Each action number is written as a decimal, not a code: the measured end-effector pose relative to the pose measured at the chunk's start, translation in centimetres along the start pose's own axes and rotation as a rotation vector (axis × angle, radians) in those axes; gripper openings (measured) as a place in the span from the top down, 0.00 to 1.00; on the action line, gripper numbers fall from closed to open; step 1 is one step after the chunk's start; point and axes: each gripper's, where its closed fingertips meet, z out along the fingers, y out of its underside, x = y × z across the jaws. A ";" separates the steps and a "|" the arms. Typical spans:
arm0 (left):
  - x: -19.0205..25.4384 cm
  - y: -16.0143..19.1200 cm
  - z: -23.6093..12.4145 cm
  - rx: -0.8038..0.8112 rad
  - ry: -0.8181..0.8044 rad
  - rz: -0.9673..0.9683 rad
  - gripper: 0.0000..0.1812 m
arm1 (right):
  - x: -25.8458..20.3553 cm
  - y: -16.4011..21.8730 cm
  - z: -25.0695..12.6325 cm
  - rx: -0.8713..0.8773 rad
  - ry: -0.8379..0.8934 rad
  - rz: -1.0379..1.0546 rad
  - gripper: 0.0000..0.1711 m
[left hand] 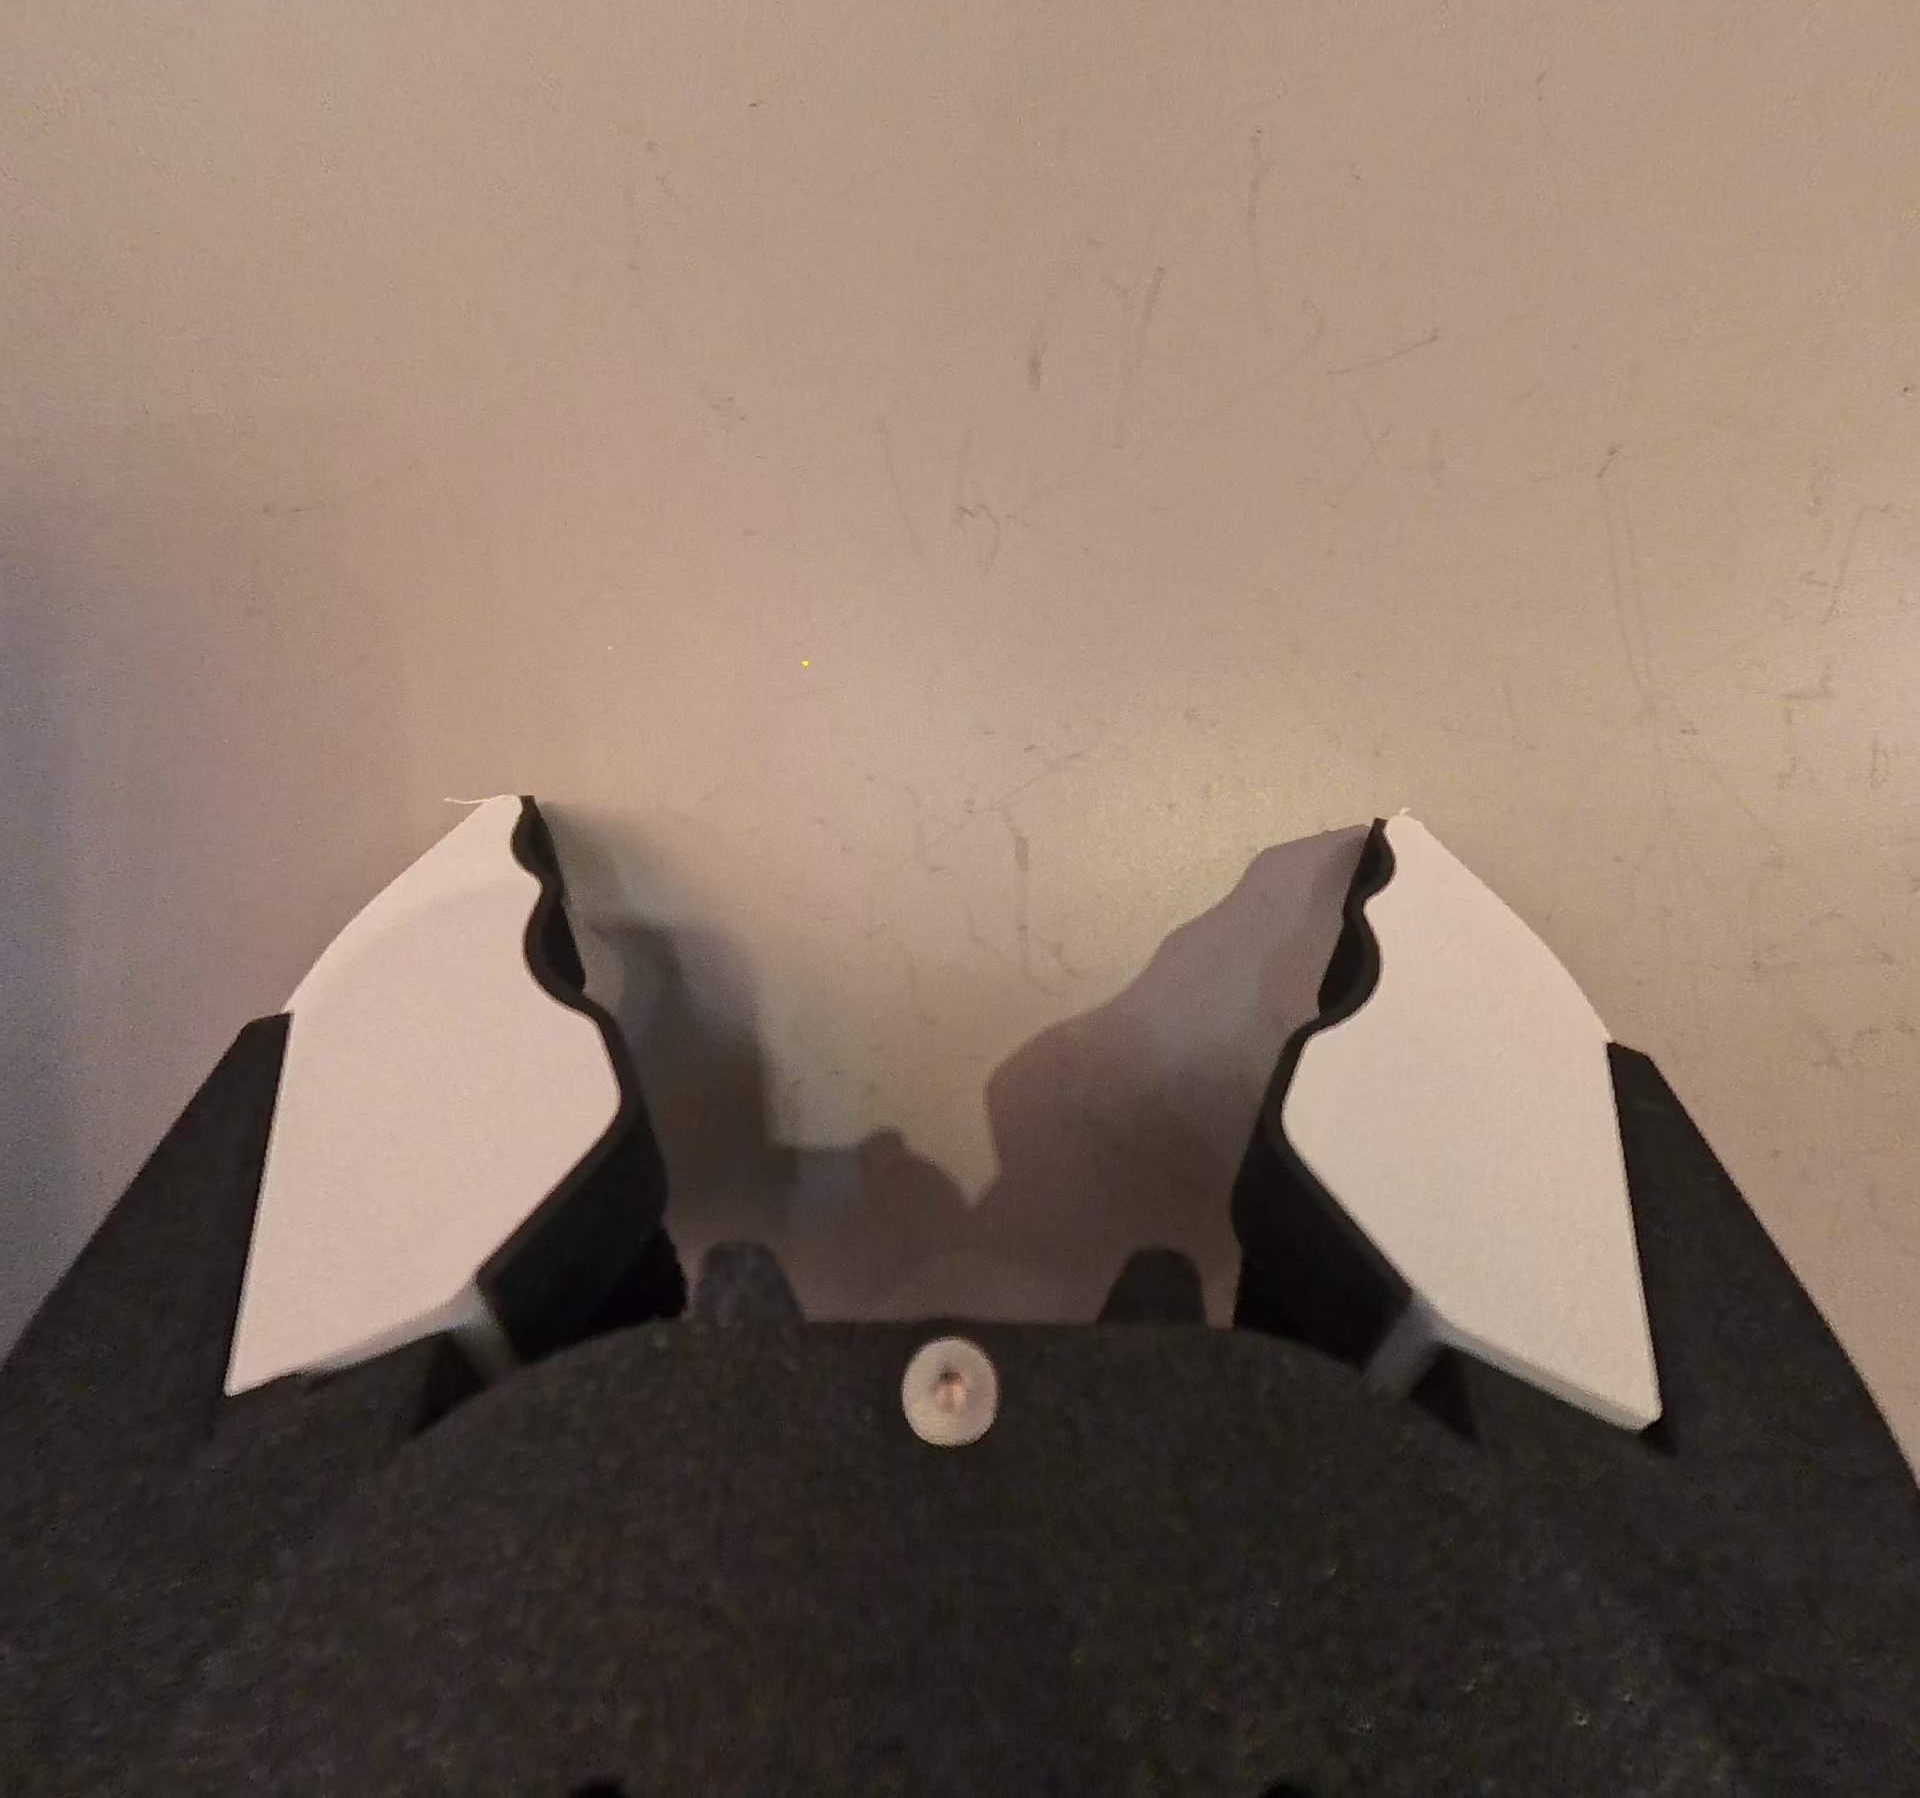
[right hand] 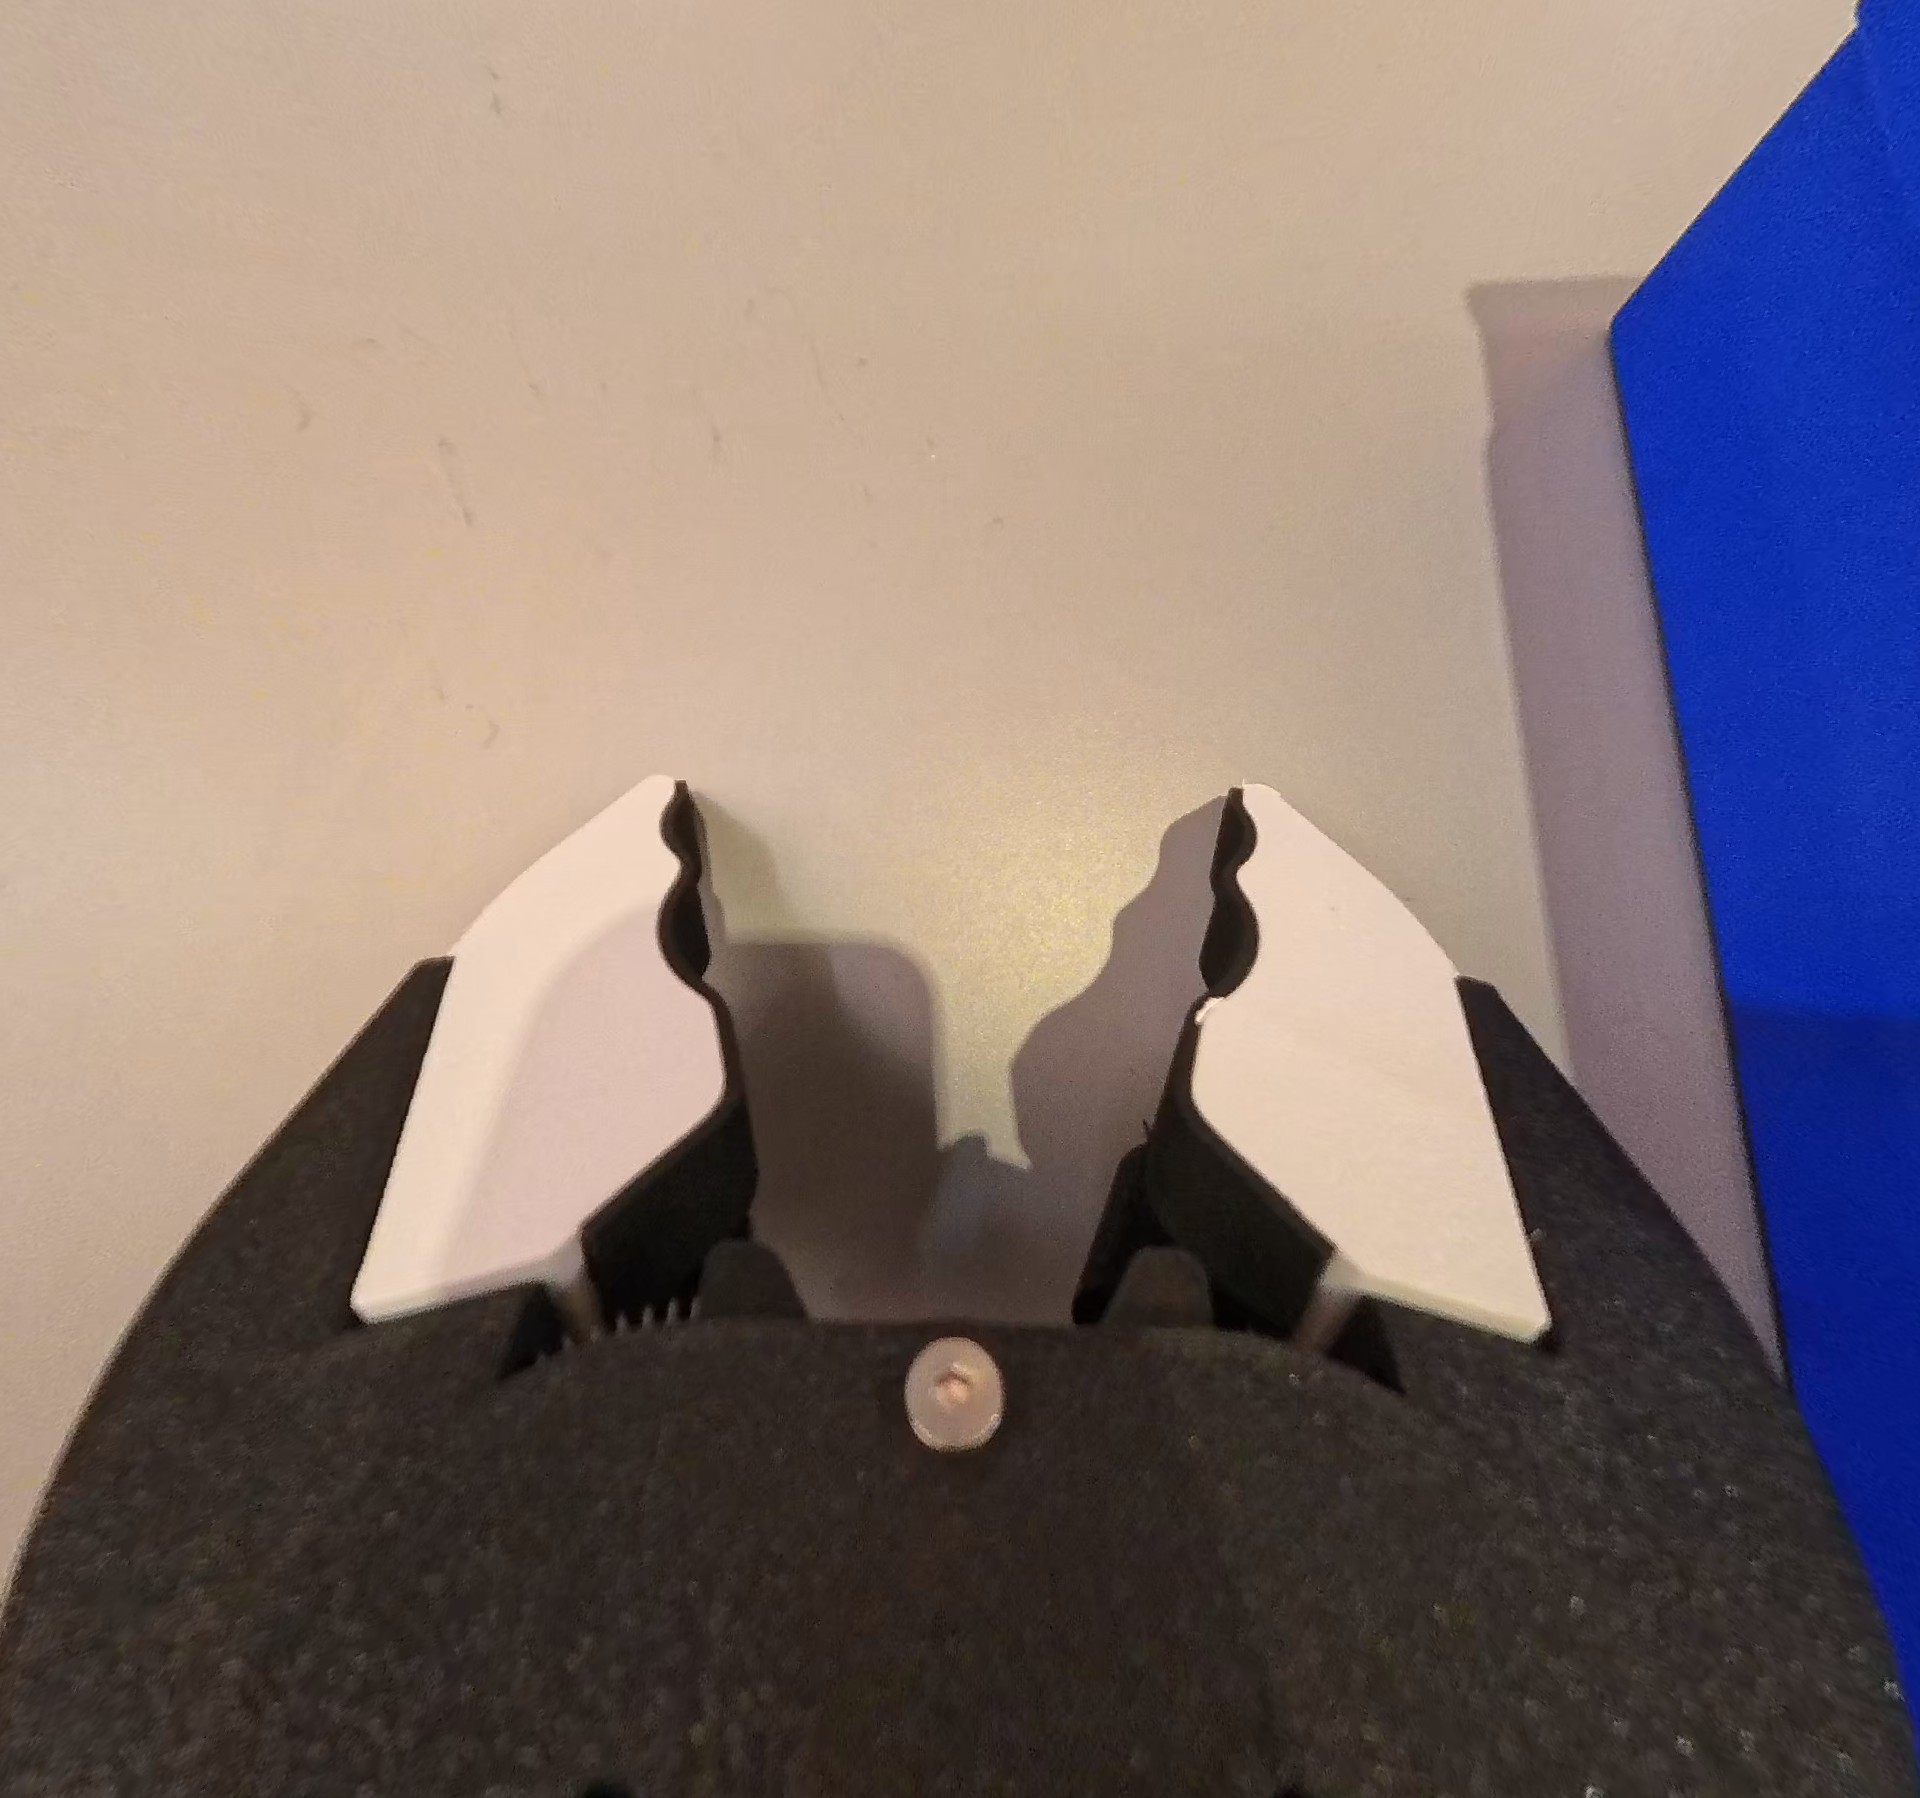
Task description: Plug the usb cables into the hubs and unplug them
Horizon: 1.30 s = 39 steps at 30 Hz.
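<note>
No usb cable and no hub shows in either view. My left gripper (left hand: pixel 951 813) is open wide and empty, with white fingers (left hand: pixel 436 1073) lined with black pads, close over a pale scuffed tabletop (left hand: pixel 935 346). My right gripper (right hand: pixel 956 798) is open and empty too, its white fingers (right hand: pixel 561 1052) just above the same kind of pale surface (right hand: pixel 727 346). Both cast shadows right beneath their fingers.
A blue box (right hand: pixel 1787 657) stands on the surface at the right edge of the right wrist view, close beside my right gripper's right finger. The surface in the left wrist view carries many scratches, densest on the right (left hand: pixel 1558 501).
</note>
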 end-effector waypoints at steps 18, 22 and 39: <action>0.0 0.0 0.0 0.000 0.000 0.000 0.24 | 0.0 0.0 0.0 0.000 0.000 -0.001 0.45; 0.0 -0.1 0.0 0.000 0.000 0.000 0.24 | 0.0 0.0 0.0 0.000 0.000 0.000 0.45; 0.0 -0.2 0.3 -0.009 0.019 0.021 0.21 | -2.6 0.5 0.6 -0.061 -0.146 -0.163 0.15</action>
